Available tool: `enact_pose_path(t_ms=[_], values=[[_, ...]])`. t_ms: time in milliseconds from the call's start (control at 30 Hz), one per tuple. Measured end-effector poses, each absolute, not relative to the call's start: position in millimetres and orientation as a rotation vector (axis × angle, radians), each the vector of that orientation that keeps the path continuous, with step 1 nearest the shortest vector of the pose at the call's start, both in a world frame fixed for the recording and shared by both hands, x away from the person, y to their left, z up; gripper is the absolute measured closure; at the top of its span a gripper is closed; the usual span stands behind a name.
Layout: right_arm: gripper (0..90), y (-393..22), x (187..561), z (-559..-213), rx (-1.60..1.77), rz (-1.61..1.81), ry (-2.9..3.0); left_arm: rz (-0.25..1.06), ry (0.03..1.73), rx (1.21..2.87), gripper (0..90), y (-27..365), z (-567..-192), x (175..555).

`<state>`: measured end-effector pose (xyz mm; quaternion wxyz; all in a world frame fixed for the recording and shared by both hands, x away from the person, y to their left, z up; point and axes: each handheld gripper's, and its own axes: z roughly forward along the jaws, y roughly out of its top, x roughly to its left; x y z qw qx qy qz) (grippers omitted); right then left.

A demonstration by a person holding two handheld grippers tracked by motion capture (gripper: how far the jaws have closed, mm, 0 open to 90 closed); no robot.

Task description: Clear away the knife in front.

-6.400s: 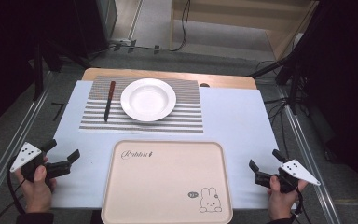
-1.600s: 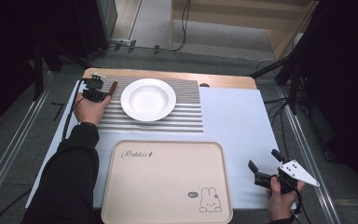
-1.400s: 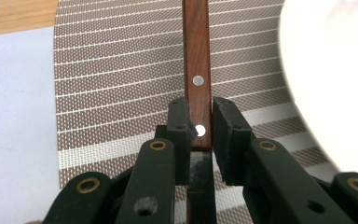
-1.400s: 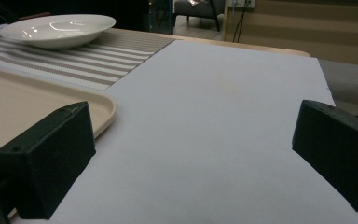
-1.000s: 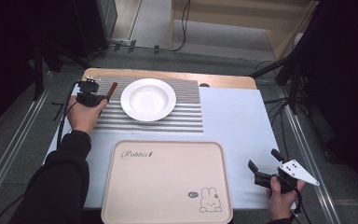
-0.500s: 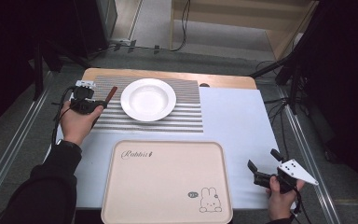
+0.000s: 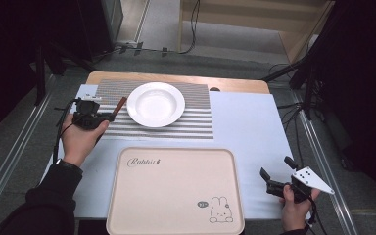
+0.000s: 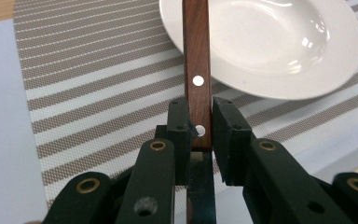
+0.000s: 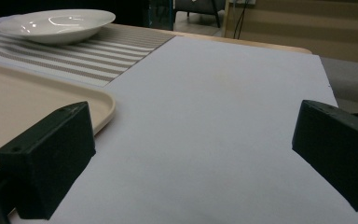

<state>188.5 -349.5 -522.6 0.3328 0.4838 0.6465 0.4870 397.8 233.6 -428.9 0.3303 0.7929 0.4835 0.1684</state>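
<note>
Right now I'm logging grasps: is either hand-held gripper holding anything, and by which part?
The left hand-held gripper clamps a knife at the base of its wooden handle, beside the plate. The right hand-held gripper is open, holding nothing.

— Inspector: State the positions on the table.

— Assistant: A placemat lies along the far edge, toward the far left corner. A plate sits on it, left of the mat's middle. A tray lies at the near edge, in front of the mat, apart from it.

— Inspector: The grippers?

— Assistant: The left gripper is at the mat's left end, just left of the plate, with a knife handle between its jaws; the handle's end reaches over the plate's rim. The right gripper is near the near right corner, right of the tray, above bare table.
</note>
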Motion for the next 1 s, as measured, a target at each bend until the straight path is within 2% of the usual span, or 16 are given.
enact_pose_path(t_ms=[1000], values=[[0.0,-349.5,188.3,-522.5,1.26,1.276,1.69,0.401,1.134,2.094,77.4,211.1,-440.7,324.9]])
